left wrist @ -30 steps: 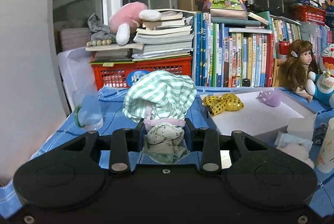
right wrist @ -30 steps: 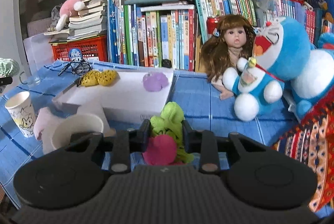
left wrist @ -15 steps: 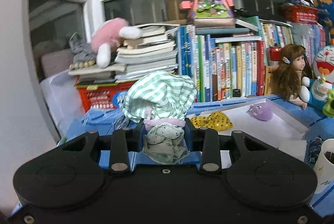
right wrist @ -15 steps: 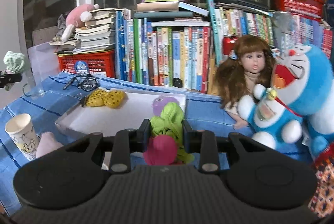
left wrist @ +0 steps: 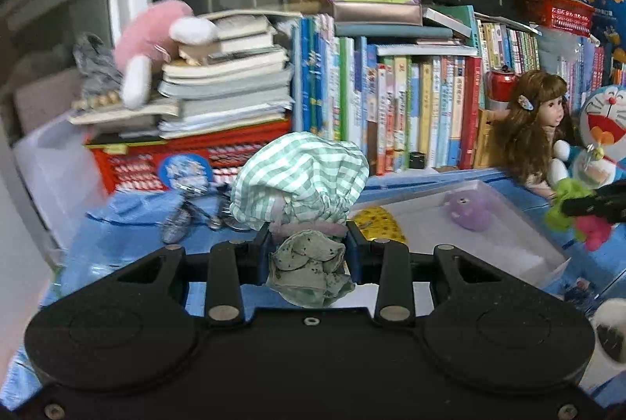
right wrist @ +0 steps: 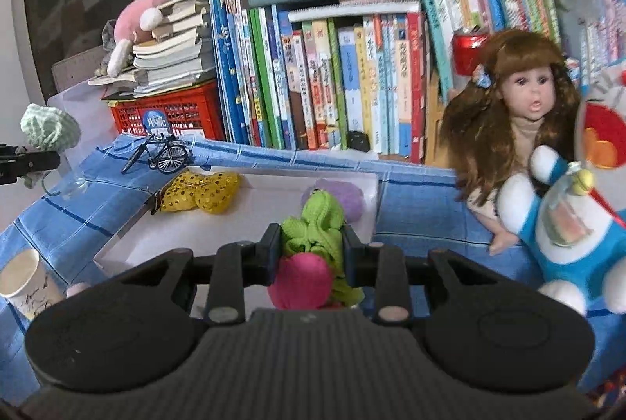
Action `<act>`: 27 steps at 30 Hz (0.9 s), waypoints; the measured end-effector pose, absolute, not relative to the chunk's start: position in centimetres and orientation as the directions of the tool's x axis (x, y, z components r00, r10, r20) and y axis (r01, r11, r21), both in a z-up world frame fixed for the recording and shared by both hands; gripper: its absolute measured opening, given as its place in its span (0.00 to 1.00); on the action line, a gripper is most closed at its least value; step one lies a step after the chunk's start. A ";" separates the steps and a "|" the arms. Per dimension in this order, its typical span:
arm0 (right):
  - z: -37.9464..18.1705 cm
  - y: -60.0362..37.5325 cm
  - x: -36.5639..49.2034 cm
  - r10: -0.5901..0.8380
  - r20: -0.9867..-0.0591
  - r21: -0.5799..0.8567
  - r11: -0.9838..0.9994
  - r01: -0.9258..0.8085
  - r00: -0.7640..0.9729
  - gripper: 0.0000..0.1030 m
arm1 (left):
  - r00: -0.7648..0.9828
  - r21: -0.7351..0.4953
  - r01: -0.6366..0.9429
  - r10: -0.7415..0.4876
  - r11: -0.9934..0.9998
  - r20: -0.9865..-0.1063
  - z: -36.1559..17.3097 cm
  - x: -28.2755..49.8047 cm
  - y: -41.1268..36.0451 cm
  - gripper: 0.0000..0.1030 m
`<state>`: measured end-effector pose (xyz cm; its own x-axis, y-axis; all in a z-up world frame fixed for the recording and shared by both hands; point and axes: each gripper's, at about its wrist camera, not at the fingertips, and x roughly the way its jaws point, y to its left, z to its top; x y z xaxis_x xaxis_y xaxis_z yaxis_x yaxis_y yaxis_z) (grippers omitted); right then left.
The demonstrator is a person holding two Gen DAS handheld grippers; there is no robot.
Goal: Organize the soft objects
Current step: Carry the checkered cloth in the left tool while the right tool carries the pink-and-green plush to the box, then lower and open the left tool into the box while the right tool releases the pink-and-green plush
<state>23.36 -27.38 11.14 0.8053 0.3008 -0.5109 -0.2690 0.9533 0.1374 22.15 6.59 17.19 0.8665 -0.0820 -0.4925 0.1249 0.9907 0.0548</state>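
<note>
My left gripper (left wrist: 309, 244) is shut on a green checked cloth toy (left wrist: 301, 177) with a pink band, held above the blue tablecloth. It also shows at the left edge of the right wrist view (right wrist: 47, 130). My right gripper (right wrist: 311, 247) is shut on a green and pink knitted toy (right wrist: 313, 236), held over the near edge of the white tray (right wrist: 274, 204). That toy also shows at the right of the left wrist view (left wrist: 575, 208). In the tray lie a yellow sequinned bow (right wrist: 199, 191) and a purple plush (right wrist: 348, 197).
A doll (right wrist: 520, 114) and a Doraemon plush (right wrist: 571, 224) sit right of the tray. Books (right wrist: 332, 75) and a red crate (right wrist: 172, 110) line the back. A toy bicycle (right wrist: 160, 154) stands behind the tray. A paper cup (right wrist: 23, 283) stands front left.
Both grippers have risen and swung toward the tray, still holding their toys. The right gripper's toy has come into the left wrist view at the right edge.
</note>
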 end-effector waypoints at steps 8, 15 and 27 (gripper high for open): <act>10.0 -26.6 27.7 0.309 -0.571 0.130 0.949 -0.288 0.761 0.35 | 0.837 0.060 0.150 -0.095 0.987 -0.539 17.3 24.9 2.9 0.34; 9.4 -25.2 29.3 0.273 -0.593 0.038 0.949 -0.313 0.758 0.36 | 0.793 0.068 0.160 -0.087 0.985 -0.603 15.9 27.0 -0.4 0.34; 7.6 -25.2 31.1 0.287 -0.632 0.089 0.950 -0.300 0.720 0.36 | 0.779 0.076 0.027 0.027 0.997 -0.626 12.2 29.7 -5.7 0.34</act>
<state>31.08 -25.15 7.62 0.7200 0.2869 -0.6319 -0.3002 0.9497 0.0893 29.68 -5.68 12.21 0.7794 0.0265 -0.6260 0.0273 0.9967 0.0763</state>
